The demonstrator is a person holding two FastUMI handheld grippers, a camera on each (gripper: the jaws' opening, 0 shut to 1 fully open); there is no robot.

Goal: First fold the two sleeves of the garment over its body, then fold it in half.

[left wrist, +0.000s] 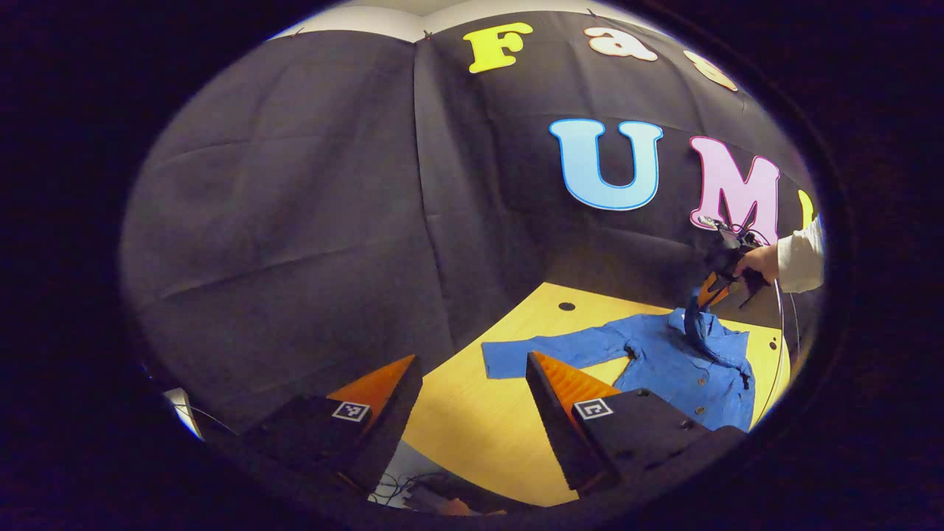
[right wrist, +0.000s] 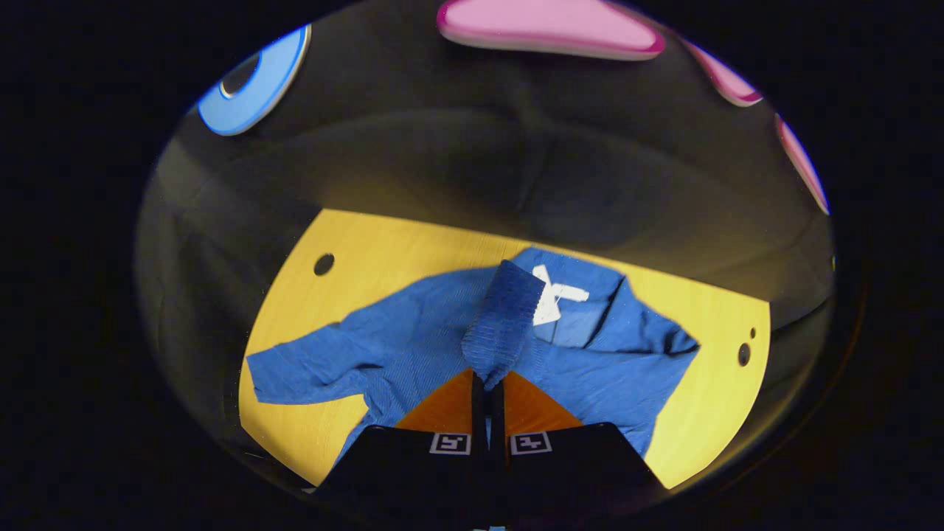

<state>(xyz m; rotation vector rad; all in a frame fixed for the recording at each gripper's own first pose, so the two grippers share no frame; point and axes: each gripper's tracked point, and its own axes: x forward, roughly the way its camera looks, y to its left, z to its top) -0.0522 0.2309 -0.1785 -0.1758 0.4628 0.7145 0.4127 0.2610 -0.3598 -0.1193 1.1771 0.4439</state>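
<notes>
A blue button-up garment [left wrist: 664,365] lies spread on the yellow table [left wrist: 479,435]. One sleeve [left wrist: 546,350] stretches flat to the side. The other sleeve [right wrist: 505,317] is lifted over the garment's body [right wrist: 605,369], and my right gripper [right wrist: 487,385] is shut on its cuff end. In the left gripper view that right gripper [left wrist: 719,287] hangs above the collar, held by a hand [left wrist: 759,259]. My left gripper [left wrist: 472,369] stands open, well apart from the garment, with nothing between its fingers. A white label [right wrist: 553,299] marks the collar.
The table top has small round holes [right wrist: 323,264] near its corners. The black cloth wall [left wrist: 332,184] closes in behind and beside the table. Bare yellow surface [right wrist: 413,243] lies between the garment and the wall. Cables [left wrist: 398,487] show below the table's near edge.
</notes>
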